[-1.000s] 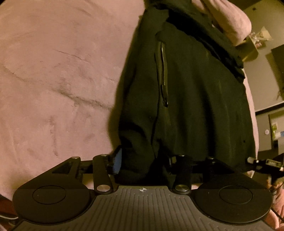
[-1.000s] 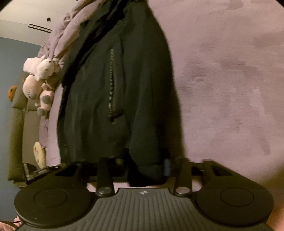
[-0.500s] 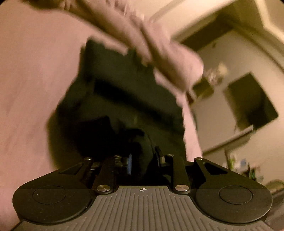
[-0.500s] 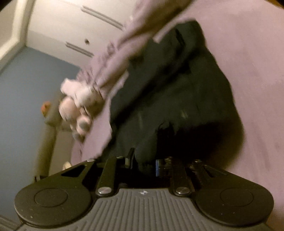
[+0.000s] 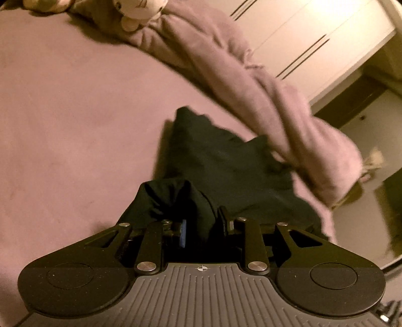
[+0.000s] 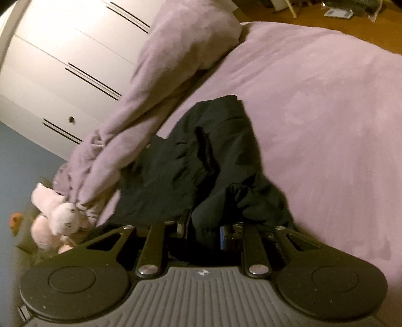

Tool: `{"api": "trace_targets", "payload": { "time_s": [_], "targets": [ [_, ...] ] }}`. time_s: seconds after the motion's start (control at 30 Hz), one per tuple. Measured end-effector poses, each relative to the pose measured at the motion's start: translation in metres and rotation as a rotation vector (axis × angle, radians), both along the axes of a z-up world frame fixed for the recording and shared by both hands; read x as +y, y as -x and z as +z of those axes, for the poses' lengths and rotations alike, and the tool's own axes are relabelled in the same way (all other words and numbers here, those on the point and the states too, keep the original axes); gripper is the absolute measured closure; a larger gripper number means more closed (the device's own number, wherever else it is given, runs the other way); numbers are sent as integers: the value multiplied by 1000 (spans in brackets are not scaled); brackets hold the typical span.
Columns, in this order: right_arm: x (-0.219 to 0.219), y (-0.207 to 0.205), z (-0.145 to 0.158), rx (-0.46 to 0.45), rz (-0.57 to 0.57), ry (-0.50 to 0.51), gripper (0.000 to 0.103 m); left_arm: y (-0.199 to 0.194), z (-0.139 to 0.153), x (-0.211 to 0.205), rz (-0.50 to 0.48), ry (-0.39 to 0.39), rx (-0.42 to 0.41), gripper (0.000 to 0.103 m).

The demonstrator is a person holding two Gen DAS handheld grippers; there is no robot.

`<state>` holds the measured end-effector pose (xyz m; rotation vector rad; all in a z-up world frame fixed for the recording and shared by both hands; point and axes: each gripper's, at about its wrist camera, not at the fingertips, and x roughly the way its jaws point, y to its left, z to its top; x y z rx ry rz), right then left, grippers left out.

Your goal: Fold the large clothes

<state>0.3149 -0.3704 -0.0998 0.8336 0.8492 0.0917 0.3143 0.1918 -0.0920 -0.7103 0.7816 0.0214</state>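
Observation:
A large black jacket (image 5: 226, 163) lies on a pink-purple bed (image 5: 75, 113), doubled over on itself. In the left wrist view my left gripper (image 5: 202, 226) is shut on a bunched black hem corner, which fills the gap between the pads. From the right wrist camera the same black jacket (image 6: 201, 156) shows a zipper line on top. My right gripper (image 6: 202, 231) is shut on another thick fold of its hem. Both held corners are lifted over the jacket's body.
A rumpled pink duvet (image 5: 251, 83) is piled along the jacket's far side. Plush toys (image 6: 57, 216) sit by the duvet's end. White wardrobe doors (image 6: 62, 63) stand behind. The bed (image 6: 326, 113) spreads wide to the right of the jacket. Wooden floor (image 6: 314, 17) lies beyond it.
Both grippers have closed on the jacket's hem corners and carried them forward over the jacket, so it looks shorter and doubled. The views now tilt up toward duvet and wardrobe.

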Motion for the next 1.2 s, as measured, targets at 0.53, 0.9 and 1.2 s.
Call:
{"api": "trace_targets", "payload": {
  "time_s": [0.53,0.9,1.2],
  "targets": [
    [-50,11,-13,-115,-40,-396,60,6,-12,65,208,333,-28,55],
    [-66,31,11,-136,-109,-47,26,-17,-3,39,-28,-8,-59,38],
    [3,-12,-2,-92,144,348,60,-45,-6,-10,-197,-289,-30,57]
  ]
}}
